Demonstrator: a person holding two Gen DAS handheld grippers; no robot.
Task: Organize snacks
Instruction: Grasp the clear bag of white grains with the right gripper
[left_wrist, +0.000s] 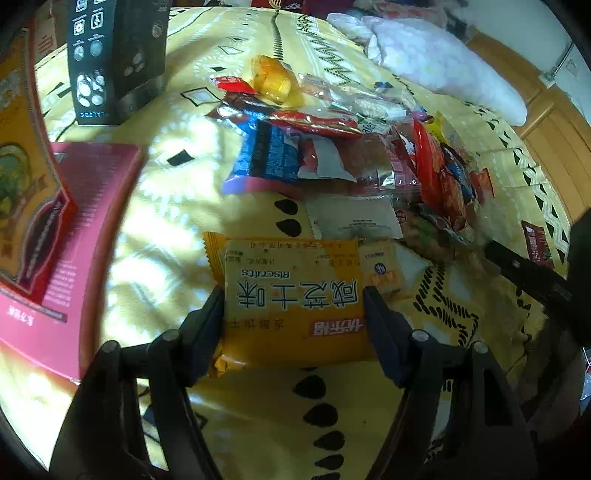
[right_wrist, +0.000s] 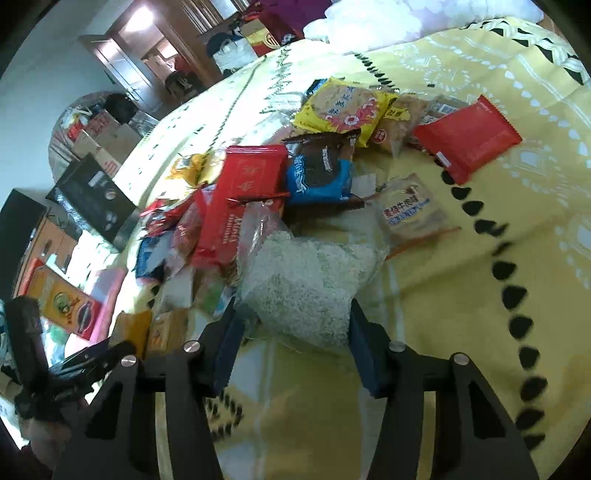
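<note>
**Left wrist view: snacks piled on a yellow bed**

A yellow patterned bedspread (left_wrist: 177, 206) covers the bed, with white pillows (left_wrist: 436, 62) behind and wooden furniture beyond. A black box (left_wrist: 114, 55) and a red box (left_wrist: 85, 229) stand left of the snack pile (left_wrist: 351, 155). The left gripper (left_wrist: 294, 295) has its jaws clenched on a yellow biscuit packet (left_wrist: 295, 291). The right gripper (right_wrist: 293, 314) has its jaws pressed to a clear bag of white grains (right_wrist: 306, 284), its label unreadable.

Your biscuit packet (left_wrist: 295, 295) lies on the bedspread (left_wrist: 166, 221), the snack heap (left_wrist: 351, 147) behind it — boxes (left_wrist: 74, 221) to its left, perhaps stacked.
</note>
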